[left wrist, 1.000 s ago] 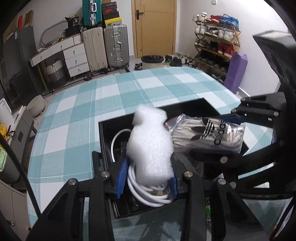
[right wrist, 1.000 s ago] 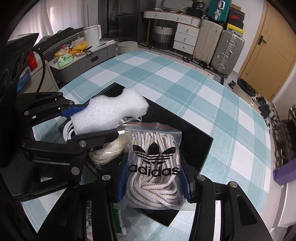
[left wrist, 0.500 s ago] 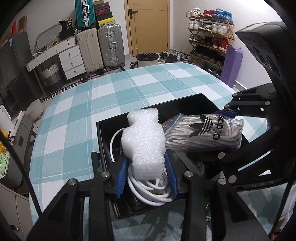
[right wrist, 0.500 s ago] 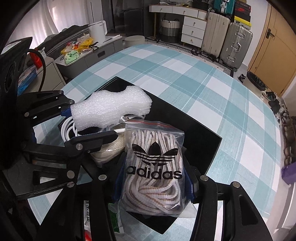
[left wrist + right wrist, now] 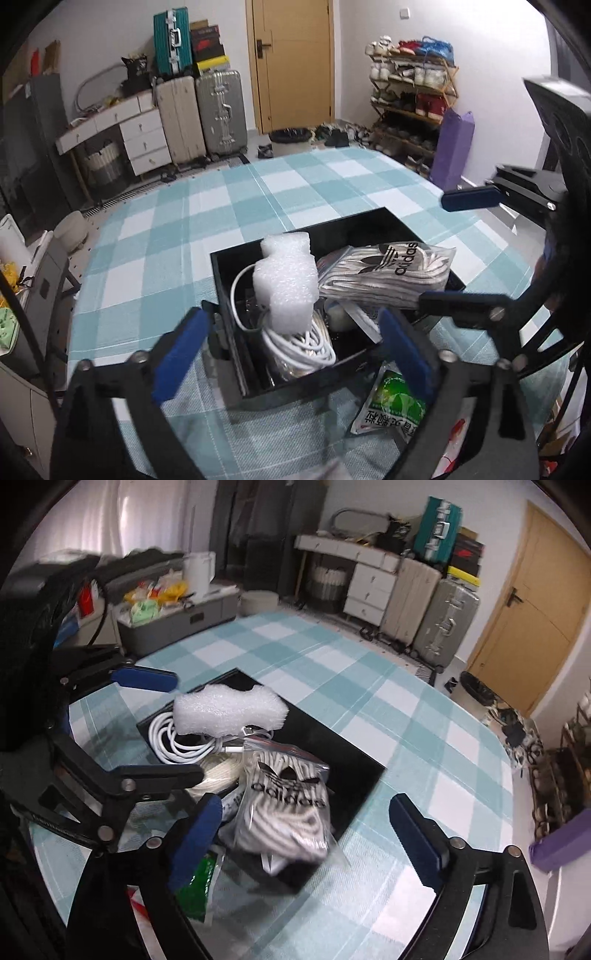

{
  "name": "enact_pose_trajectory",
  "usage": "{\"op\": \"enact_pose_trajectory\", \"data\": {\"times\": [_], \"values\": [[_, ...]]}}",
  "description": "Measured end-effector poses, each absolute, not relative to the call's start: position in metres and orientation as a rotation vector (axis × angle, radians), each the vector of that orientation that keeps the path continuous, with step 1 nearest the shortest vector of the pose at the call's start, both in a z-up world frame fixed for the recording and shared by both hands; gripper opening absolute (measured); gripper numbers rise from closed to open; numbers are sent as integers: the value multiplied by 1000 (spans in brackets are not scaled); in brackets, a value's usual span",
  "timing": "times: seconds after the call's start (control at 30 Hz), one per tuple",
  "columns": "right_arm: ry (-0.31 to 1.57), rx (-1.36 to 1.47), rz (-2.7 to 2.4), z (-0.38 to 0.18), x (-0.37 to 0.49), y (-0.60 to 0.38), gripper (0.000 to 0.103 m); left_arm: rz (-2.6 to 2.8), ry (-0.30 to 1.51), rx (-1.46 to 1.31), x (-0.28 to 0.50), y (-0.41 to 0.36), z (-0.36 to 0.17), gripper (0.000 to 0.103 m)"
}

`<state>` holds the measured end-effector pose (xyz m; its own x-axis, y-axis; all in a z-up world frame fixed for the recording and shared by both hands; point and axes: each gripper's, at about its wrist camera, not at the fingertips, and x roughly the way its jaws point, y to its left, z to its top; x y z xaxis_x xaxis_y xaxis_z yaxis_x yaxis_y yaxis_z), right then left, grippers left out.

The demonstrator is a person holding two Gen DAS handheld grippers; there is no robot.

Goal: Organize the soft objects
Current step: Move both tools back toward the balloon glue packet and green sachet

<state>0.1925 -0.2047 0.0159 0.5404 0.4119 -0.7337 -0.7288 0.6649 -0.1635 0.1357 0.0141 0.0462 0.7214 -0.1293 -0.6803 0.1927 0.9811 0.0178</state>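
Note:
A black box point(image 5: 221, 280) point(image 5: 354, 797) sits on the checked tablecloth. A white foam piece point(image 5: 286, 284) point(image 5: 229, 710) rests on a coiled white cable point(image 5: 299, 343) point(image 5: 173, 738) inside it. A clear zip bag of striped laces marked adidas point(image 5: 388, 273) point(image 5: 288, 805) lies in the box beside the foam. My left gripper point(image 5: 291, 354) is open and empty, just short of the box's near wall. My right gripper point(image 5: 310, 838) is open and empty, behind the adidas bag.
A green-printed packet point(image 5: 391, 406) point(image 5: 195, 882) lies on the cloth by the box's near side. The teal and white tablecloth point(image 5: 258, 192) stretches beyond the box. Suitcases, drawers and a shoe rack stand around the room's edge.
Both grippers have opened and pulled back. The foam piece and the adidas bag, held half a second ago, now lie loose in the box.

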Motion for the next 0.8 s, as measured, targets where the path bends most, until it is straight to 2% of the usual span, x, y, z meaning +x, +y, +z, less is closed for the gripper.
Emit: {"op": "enact_pose_trajectory", "data": {"times": [0.1,0.4,0.8], "values": [[700,-397,693,22,181,-221,101,-161,726,69,125,19,48,99],[686,-223,689,22,144,-254,102,-114,690,9,91,33,43,102],[715,-195,673,8,113,-271,102,-109,703,26,61,23,32,102]]}}
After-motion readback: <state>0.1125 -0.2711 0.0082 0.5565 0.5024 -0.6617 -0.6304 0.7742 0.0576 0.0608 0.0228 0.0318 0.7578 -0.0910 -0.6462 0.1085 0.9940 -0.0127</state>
